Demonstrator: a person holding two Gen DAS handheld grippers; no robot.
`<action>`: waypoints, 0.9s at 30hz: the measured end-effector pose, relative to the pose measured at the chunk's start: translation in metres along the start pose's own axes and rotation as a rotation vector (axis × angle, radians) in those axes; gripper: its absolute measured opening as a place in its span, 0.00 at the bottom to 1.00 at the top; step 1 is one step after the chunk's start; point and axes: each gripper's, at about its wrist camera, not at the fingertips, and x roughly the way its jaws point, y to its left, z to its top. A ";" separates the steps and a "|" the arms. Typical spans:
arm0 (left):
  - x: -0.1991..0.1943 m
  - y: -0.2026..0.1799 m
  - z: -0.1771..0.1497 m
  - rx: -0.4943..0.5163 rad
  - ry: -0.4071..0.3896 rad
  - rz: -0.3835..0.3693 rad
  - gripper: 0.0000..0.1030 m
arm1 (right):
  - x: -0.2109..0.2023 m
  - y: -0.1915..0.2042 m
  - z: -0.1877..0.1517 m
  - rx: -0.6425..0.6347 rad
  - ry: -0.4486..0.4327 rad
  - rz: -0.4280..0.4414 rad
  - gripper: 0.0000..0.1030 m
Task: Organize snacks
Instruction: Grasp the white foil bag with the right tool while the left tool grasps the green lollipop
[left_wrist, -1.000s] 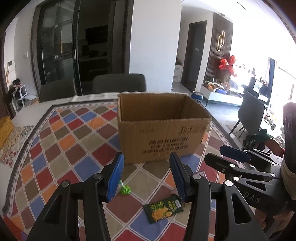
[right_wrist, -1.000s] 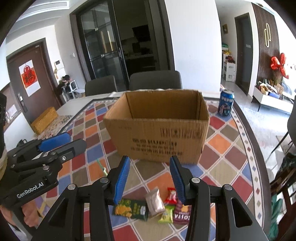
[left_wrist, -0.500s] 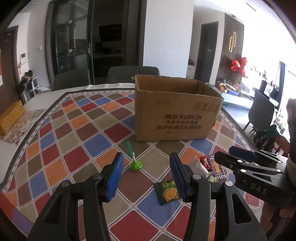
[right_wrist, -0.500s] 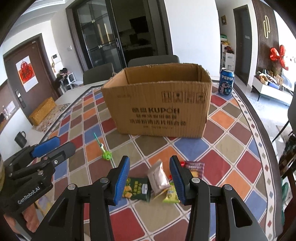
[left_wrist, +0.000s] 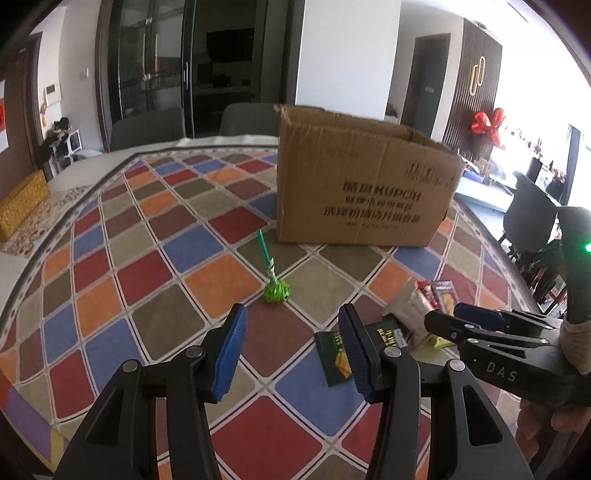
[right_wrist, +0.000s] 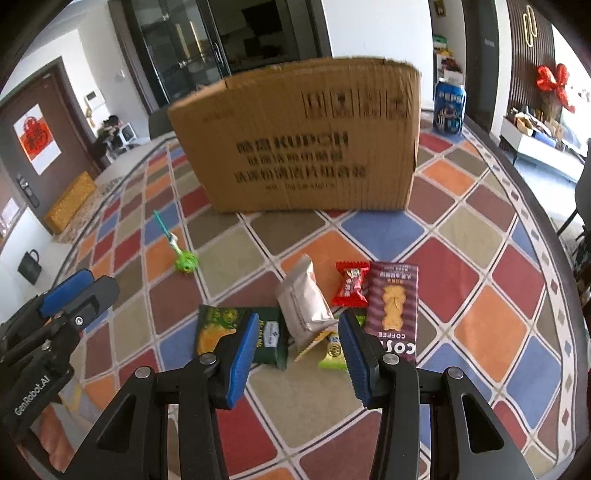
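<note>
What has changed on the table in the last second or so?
Both claws have dropped lower and closer to the tabletop. The right claw now hangs open over the pile of snack packets, and the left claw points open at the green lollipop. Neither has taken hold of anything. The box, the can and the snacks lie where they were.

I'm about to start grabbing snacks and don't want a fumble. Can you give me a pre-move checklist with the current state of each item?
1. Right gripper open, nothing held: ok.
2. Left gripper open, nothing held: ok.
3. Silver foil pouch lined up between the right gripper's fingers: ok.
4. Pouch free of neighbours: not ok, it overlaps the yellow-green packet.
5. Green lollipop lying apart, ahead of the left gripper: ok.
6. Brown cardboard box has room inside: cannot tell, interior hidden.
</note>
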 end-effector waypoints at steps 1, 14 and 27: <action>0.004 0.001 -0.001 -0.003 0.007 -0.002 0.49 | 0.003 -0.001 0.000 0.000 0.006 -0.004 0.44; 0.044 0.013 0.006 0.001 0.047 0.006 0.49 | 0.032 0.003 0.003 -0.026 0.074 -0.035 0.44; 0.090 0.021 0.017 -0.018 0.128 -0.006 0.46 | 0.050 0.012 0.014 -0.064 0.095 -0.052 0.39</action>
